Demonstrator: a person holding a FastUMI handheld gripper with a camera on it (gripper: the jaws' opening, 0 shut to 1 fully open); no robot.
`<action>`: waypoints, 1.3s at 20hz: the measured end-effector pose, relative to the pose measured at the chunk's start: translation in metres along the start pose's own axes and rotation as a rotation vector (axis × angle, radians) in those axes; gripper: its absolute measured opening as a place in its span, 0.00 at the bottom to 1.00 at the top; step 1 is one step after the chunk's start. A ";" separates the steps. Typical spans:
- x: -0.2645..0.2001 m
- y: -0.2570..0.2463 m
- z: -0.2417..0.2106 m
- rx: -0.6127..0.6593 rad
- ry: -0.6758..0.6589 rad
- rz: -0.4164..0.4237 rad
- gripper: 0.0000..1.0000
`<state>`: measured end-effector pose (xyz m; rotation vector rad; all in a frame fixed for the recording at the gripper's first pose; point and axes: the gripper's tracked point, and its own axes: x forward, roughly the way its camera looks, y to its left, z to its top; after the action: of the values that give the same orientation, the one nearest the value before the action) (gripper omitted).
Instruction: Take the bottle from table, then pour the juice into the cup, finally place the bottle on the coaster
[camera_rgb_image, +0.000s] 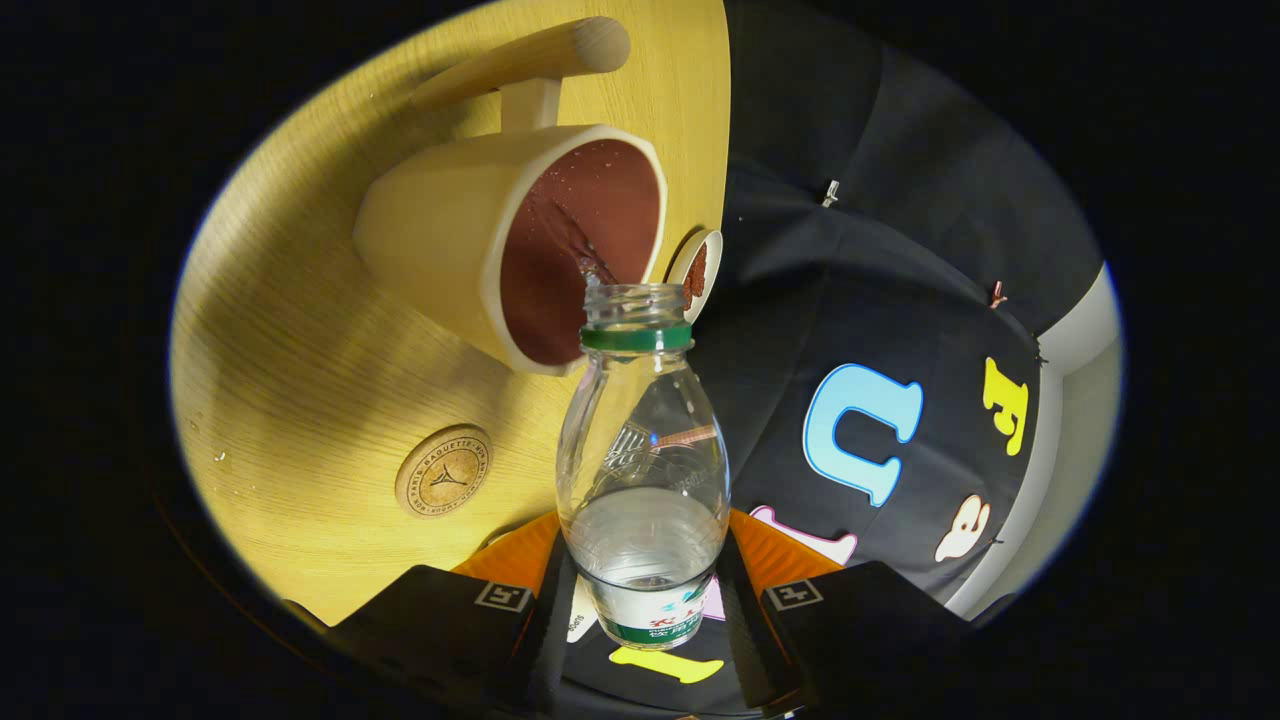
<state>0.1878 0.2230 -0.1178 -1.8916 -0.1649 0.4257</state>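
Note:
My gripper (645, 600) is shut on a clear plastic bottle (643, 450) with a green neck ring and no cap, held by its lower body between both fingers. The whole view is rolled sideways, so the bottle is tipped over. Its open mouth (633, 297) sits at the rim of a cream cup (470, 250) with a brown inside and a wooden handle. A thin stream of liquid runs from the mouth into the cup. A little clear liquid remains in the bottle. A round wooden coaster (444, 470) lies on the table beside the bottle, below the cup in the view.
The wooden table (300, 340) carries a few drops of liquid near the coaster. A small white cap-like thing (697, 272) lies at the table's edge beyond the bottle mouth. The black cloth wall stands past that edge.

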 end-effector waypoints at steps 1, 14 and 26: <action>0.001 -0.002 -0.001 -0.009 -0.004 -0.002 0.69; 0.001 -0.017 0.005 -0.160 -0.060 -0.026 0.69; 0.005 -0.029 0.018 -0.351 -0.128 -0.063 0.69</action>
<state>0.1885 0.2504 -0.0974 -2.1964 -0.4055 0.4998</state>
